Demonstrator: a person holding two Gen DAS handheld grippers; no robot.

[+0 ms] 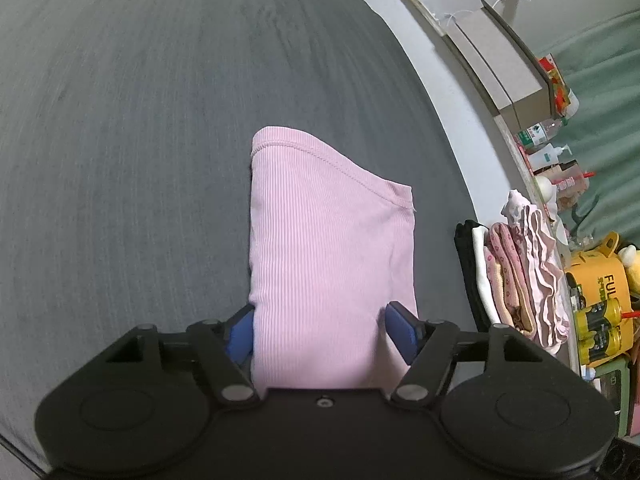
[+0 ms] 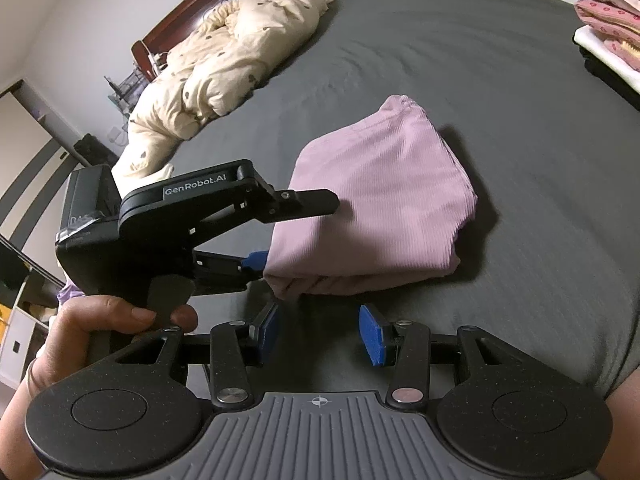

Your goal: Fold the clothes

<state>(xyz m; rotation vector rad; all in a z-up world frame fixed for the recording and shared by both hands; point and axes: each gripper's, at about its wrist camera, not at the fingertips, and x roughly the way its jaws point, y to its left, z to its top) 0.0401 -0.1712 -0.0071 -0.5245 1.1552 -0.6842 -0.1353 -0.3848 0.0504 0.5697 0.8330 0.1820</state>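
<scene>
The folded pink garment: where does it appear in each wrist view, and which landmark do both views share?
Left wrist view: the folded pink garment is in the centre, reaching down between the claw's blue pads.
Right wrist view: it lies in the middle, just right of centre.
Shared landmark: the stack of folded clothes at the right edge.

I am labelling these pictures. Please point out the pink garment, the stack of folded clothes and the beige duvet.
pink garment [image 2: 380, 200]: right wrist view, middle of its top layer.
stack of folded clothes [image 1: 516, 276]: left wrist view, edge of a pink patterned piece.
beige duvet [image 2: 224, 64]: right wrist view, middle of the crumpled bulk.
</scene>
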